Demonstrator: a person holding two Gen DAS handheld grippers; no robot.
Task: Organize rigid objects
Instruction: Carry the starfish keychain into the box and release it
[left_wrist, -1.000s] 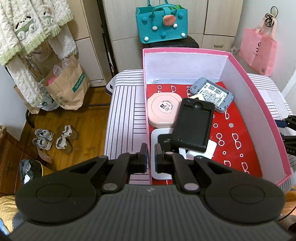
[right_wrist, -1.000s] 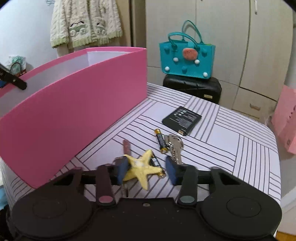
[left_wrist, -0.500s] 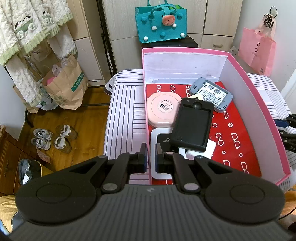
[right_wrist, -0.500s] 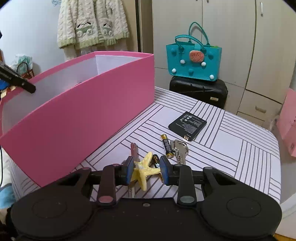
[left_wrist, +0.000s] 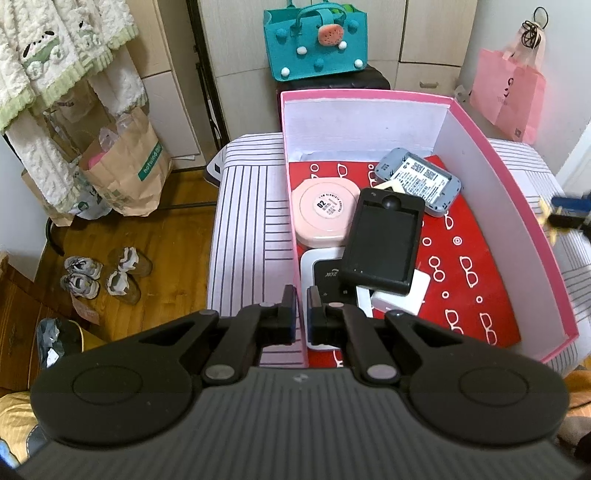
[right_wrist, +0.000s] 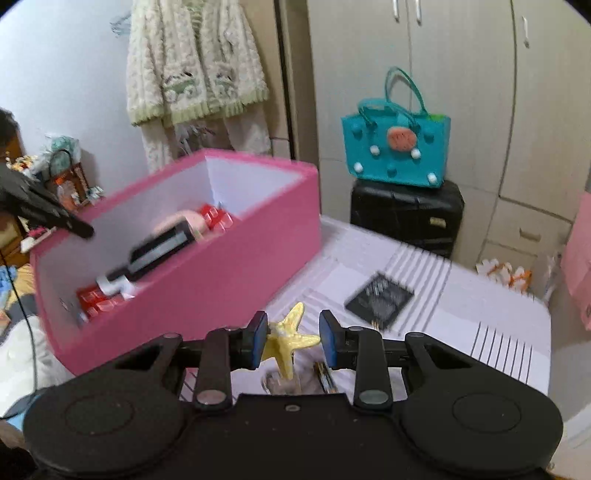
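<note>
- The yellow starfish (right_wrist: 286, 341) sits between the jaws of the right gripper (right_wrist: 291, 339), pinched across two opposite arms, one arm pointing up past the jaw tips and one hanging below. It looks lifted clear of the striped surface (right_wrist: 495, 314).
- My judgement: it is a small, hard, light moulding. Weight is no trouble, but the arms taper, so a grip on the points could let it pivot or slip. The pads would sit more securely nearer the thick centre.
- Its glossy look suggests a smooth skin; thin arm tips may snap under a hard squeeze.
- Below the jaws, blurred, lie what appear to be a key and a battery (right_wrist: 325, 376). Ahead and to the right of the jaws lies a flat black battery pack (right_wrist: 378, 304).
- Ahead and to the left of the jaws stands the pink box (right_wrist: 207, 280), open-topped, the likely place for the starfish.
- In the left wrist view the left gripper (left_wrist: 301, 310) has its jaws closed on the near end of the box's left wall (left_wrist: 291, 221), steadying it.
- Beyond those jaws, inside the box, lie a black phone case (left_wrist: 384, 240), a round pink compact (left_wrist: 327, 210), a grey-blue device (left_wrist: 419, 181) and a white device (left_wrist: 325, 277), leaving bare red lining (left_wrist: 476, 266) to the right.
</note>
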